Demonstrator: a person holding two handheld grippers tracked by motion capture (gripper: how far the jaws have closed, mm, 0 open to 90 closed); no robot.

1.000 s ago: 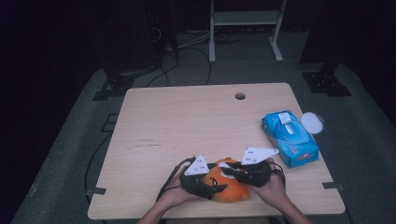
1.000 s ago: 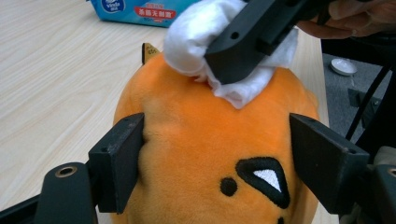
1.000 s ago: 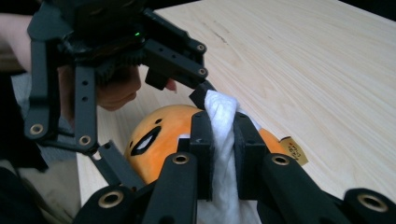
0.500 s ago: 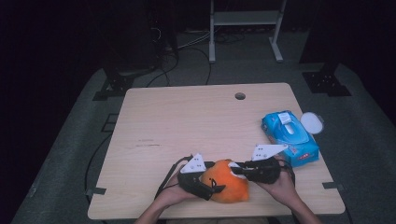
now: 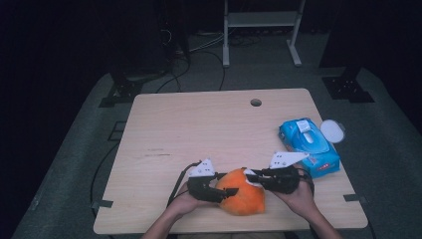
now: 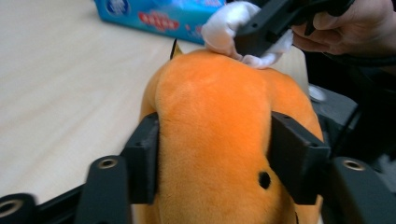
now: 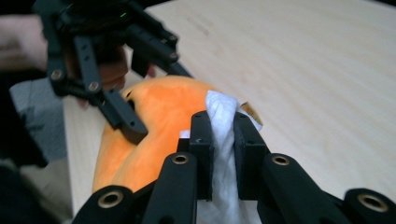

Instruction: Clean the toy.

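Orange plush toy [image 5: 242, 198] lies at the near edge of the table [image 5: 209, 129], between the two grippers; the left gripper [image 6: 212, 156] has just been closing, and its jaws now press on both flanks of the toy, while the right gripper [image 7: 220, 140] pinches a white wipe [image 7: 223, 122] against the top of the toy, so the step in hand seems to be wiping it. I judge its long axis to run forward from the left gripper toward the blue wipes pack [image 5: 308, 146], dark-tipped end farthest; next, the right gripper should drag the wipe along this axis while the left one holds firm.
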